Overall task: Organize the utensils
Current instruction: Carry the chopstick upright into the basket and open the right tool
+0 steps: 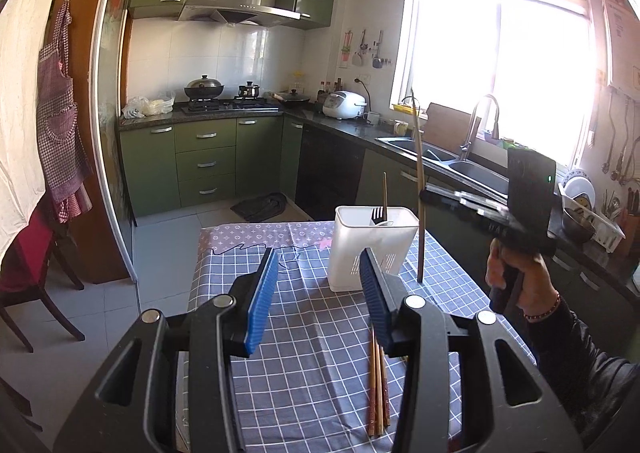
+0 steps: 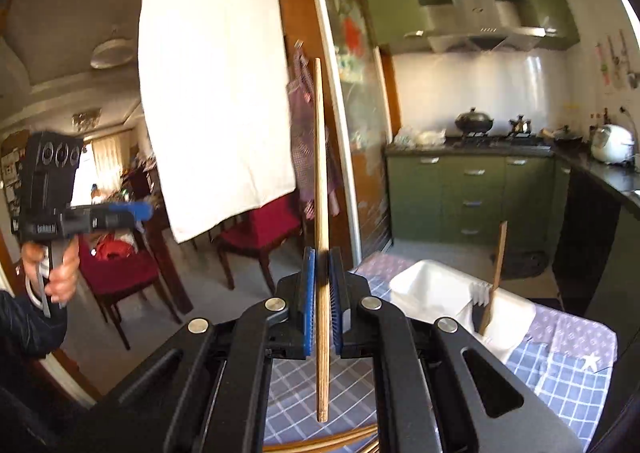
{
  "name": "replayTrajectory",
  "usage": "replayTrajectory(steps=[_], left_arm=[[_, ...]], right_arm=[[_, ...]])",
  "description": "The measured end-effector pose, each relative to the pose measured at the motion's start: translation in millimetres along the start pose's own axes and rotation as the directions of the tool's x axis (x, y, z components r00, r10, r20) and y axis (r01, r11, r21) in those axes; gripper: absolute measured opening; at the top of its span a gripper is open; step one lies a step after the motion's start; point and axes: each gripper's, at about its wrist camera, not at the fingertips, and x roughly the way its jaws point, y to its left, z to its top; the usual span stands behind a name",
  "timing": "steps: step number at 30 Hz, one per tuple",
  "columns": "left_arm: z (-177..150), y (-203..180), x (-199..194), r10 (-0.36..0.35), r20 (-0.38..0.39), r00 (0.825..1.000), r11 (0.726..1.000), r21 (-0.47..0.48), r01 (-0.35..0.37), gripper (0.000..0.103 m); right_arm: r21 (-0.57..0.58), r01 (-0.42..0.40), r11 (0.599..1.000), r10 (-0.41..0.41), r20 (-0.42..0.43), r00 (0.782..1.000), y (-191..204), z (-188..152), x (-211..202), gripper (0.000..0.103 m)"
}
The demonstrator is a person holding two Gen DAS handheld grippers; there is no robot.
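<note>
My right gripper [image 2: 321, 261] is shut on a single wooden chopstick [image 2: 321, 213] that stands upright between its blue pads. From the left wrist view that right gripper [image 1: 425, 195] hangs above the table with the chopstick [image 1: 418, 189] just right of the white utensil holder [image 1: 370, 249]. A fork [image 1: 376, 215] and one chopstick stand in the holder. My left gripper [image 1: 320, 265] is open above the checked tablecloth [image 1: 312, 333], with nothing between its pads. Several more chopsticks [image 1: 378, 381] lie on the cloth under its right finger.
The white holder [image 2: 460, 297] stands near the table's far end. Green kitchen cabinets, a stove with pots and a sink [image 1: 440, 159] run along the back and right. Red chairs [image 2: 120, 269] stand beside the table. A hand [image 1: 516, 273] holds the right gripper's grip.
</note>
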Motion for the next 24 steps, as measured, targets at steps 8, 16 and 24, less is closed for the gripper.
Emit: replayTrajectory(steps=[8,16,24], left_arm=[[-2.1,-0.9,15.0,-0.011,-0.029,1.000,1.000,0.017,0.012,0.041],[-5.9,4.3,35.1,-0.020,-0.071,0.997,1.000,0.005,0.021,0.041],[-10.4,0.4,47.3,-0.045,-0.099,0.994,0.999,0.010,0.046,0.041]], right_arm=[[0.077,0.242,0.967,-0.251,0.143,0.957,-66.8,32.0,-8.1,0.008],[0.097,0.303,0.948,-0.313,0.121,0.942,-87.2,1.4,21.0,0.008],[0.076,0.311,0.947,-0.320,0.196,0.927,-62.6,14.1,43.1,0.008]])
